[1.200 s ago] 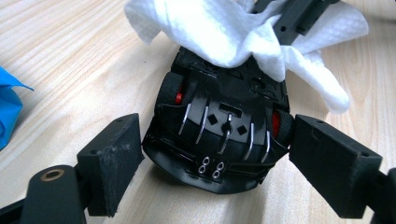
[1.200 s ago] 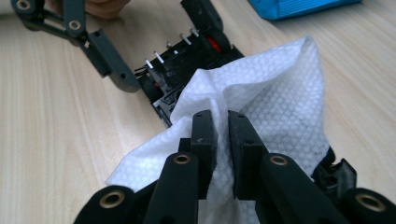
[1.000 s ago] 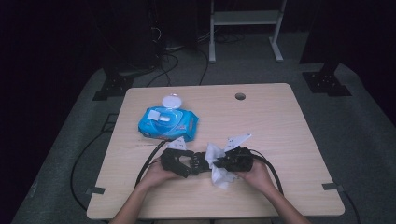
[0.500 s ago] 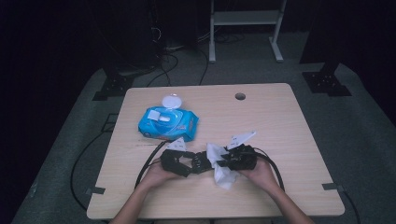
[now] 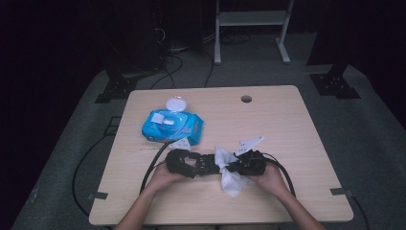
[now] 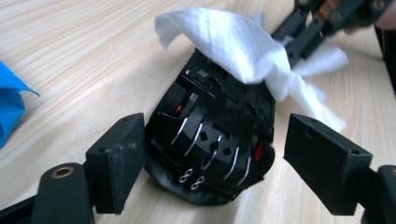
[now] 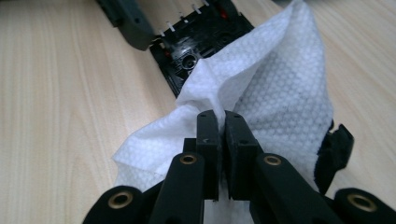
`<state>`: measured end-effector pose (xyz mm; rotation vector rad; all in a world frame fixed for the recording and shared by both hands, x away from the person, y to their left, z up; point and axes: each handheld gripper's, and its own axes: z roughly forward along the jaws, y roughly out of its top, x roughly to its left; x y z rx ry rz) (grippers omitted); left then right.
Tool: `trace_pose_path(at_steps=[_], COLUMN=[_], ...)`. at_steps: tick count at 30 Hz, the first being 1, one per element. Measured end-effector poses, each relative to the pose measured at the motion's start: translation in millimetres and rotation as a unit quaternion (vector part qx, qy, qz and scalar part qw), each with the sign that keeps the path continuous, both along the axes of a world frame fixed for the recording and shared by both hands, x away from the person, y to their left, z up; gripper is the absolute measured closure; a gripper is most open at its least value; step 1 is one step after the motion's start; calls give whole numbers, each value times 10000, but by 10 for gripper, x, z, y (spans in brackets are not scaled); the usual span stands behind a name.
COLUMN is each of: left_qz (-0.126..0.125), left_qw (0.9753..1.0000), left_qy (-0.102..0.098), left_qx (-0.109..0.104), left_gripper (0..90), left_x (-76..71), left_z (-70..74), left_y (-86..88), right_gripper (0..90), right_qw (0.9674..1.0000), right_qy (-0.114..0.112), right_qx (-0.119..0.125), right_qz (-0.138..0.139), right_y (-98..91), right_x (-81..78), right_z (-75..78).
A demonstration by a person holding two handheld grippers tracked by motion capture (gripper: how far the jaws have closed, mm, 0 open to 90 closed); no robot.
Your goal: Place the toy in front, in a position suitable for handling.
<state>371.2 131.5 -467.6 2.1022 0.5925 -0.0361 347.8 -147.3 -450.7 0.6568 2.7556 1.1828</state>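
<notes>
Wooden table [image 5: 287,124]; white wipe [image 7: 280,93] pinched between right gripper [image 7: 218,116] fingers, seemingly over black toy car [image 6: 215,140].

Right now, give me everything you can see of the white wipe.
The white wipe is a thin, dimpled sheet that looks like soft nonwoven cloth, crumpled and bunched. The right gripper pinches a gathered fold of it with jaws shut. From there it drapes over the far end of the black toy car, which lies on the wooden table between the left gripper's open jaws. One loose corner rests on the tabletop.

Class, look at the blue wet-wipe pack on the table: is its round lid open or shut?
Open. In the high view the round white lid stands flipped up behind the blue plastic wet-wipe pack.
</notes>
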Motion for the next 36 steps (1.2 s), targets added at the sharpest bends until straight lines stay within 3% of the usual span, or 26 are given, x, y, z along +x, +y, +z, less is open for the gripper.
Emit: trace_pose_path(at_steps=[3, 4, 6, 8, 11, 15, 22, 29, 30, 31, 34, 35, 36], left_qz=[109, 193, 313, 341, 376, 372, 362, 325, 340, 340, 349, 349, 349], left_qw=[9999, 9998, 9992, 9990, 9991, 9992, 9993, 9994, 9994, 9994, 9994, 9994, 9994], left_qy=[-55, -19, 235, 275, 201, 114, 117, 96, 76, 76, 13, 13, 6], left_qx=[64, 67, 16, -3, 73, 120, 41, 29, 23, 23, 36, 36, 23], left_gripper=[216, 219, 211, 206, 206, 224, 239, 243, 243, 244, 246, 246, 246], left_x=[5, 16, 52, 58, 52, 42, 20, 17, 11, 11, -3, -3, -4], left_z=[-4, -4, -40, -51, -50, -66, -79, -82, -82, -82, -78, -78, -81], left_y=[-2, 2, 5, 3, -19, -37, -30, -29, -31, -31, -34, -34, -32], right_gripper=[848, 849, 848, 848, 842, 819, 729, 557, 523, 523, 492, 492, 470], right_qw=[10000, 10000, 9999, 9999, 9999, 9991, 9969, 9941, 9917, 9917, 9863, 9863, 9833], right_qy=[35, 35, 58, 73, 85, -41, 44, 499, 737, 737, 1206, 1206, 1442], right_qx=[21, 23, 46, 51, 26, 206, 270, 347, 391, 391, 649, 649, 721], right_qz=[39, 57, 91, 103, 116, -359, -735, -898, -974, -974, -922, -922, -844], right_y=[4, 5, 6, 7, 5, -163, -342, -432, -449, -449, -478, -478, -471], right_x=[0, -2, -6, -3, 5, 84, 125, 141, 178, 178, 254, 254, 287], right_z=[-4, -6, -10, -10, 4, 61, 65, -6, -26, -26, -100, -100, -147])
